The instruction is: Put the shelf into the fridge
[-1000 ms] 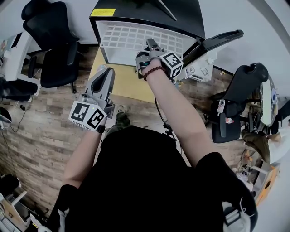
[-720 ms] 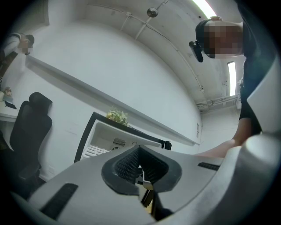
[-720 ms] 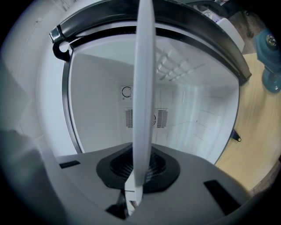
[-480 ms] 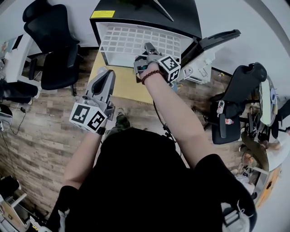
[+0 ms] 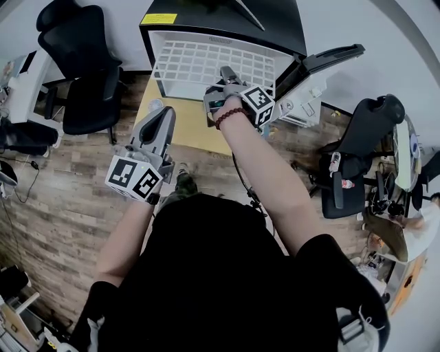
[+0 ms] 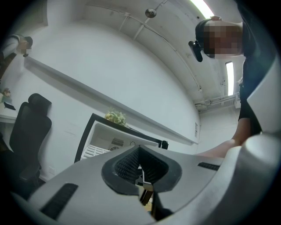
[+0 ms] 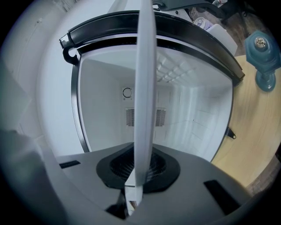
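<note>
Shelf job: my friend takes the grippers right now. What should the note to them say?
Left gripper: shut and empty, held in the air left of the fridge, touching nothing.
Right gripper: shut on the near edge of the white shelf.
Shelf: held about level at the fridge's open mouth, its far end reaching inside. How far in is hard to tell.
Fridge door: swung open on the right.
Done: the shelf is gripped and lined up with the opening.
Left to do: probably slide it all the way in, let go and pull the gripper back.
</note>
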